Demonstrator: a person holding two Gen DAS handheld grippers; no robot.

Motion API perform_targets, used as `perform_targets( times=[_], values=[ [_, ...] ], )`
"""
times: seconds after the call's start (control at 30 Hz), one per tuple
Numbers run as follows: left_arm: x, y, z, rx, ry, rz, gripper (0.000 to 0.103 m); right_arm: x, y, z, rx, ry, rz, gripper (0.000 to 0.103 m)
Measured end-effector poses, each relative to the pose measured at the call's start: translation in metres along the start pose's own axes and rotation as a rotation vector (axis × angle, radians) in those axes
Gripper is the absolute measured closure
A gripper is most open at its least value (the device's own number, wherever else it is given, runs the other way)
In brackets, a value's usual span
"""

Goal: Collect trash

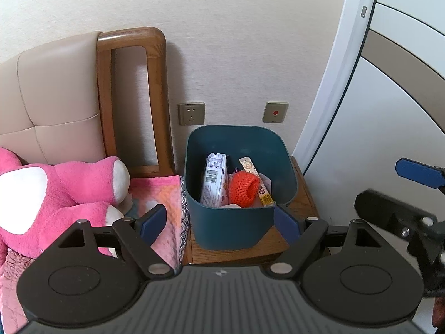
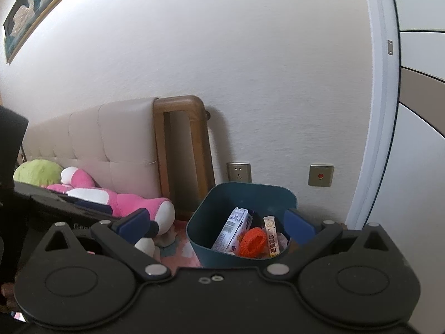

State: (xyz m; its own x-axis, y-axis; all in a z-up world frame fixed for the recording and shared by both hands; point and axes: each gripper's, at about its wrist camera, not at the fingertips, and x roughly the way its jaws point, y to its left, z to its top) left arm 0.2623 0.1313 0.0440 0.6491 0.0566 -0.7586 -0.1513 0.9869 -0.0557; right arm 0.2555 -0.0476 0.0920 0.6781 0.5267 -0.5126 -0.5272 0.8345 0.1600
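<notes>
Bedside table (image 1: pixel 303 194): bin (image 1: pixel 236 222) holds trash already. Both tools, left tool (image 1: pixel 221 224) & right tool (image 2: pixel 217 226), gape open, empty; prob next, find more litter.

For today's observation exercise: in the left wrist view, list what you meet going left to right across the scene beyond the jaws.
Pink plush toy → pink blanket → teal bin → white door.

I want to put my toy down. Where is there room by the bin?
The nightstand shows only a thin bare strip right of the teal bin and another in front. The bin holds trash already. Left, the pink plush crowds the pink blanket.
</notes>
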Motion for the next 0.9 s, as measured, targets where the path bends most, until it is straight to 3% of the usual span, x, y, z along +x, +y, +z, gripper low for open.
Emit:
perform_targets(
  times=[0.5,0.9],
  values=[
    [0.009,0.016,0.002,-0.037,0.008,-0.007,0.019,0.002,-0.002,-0.003,0.075,-0.018,-0.033,0.0],
    [0.012,0.021,0.001,-0.009,0.01,-0.011,0.018,0.01,-0.001,-0.007,0.13,-0.004,-0.038,0.0]
  ],
)
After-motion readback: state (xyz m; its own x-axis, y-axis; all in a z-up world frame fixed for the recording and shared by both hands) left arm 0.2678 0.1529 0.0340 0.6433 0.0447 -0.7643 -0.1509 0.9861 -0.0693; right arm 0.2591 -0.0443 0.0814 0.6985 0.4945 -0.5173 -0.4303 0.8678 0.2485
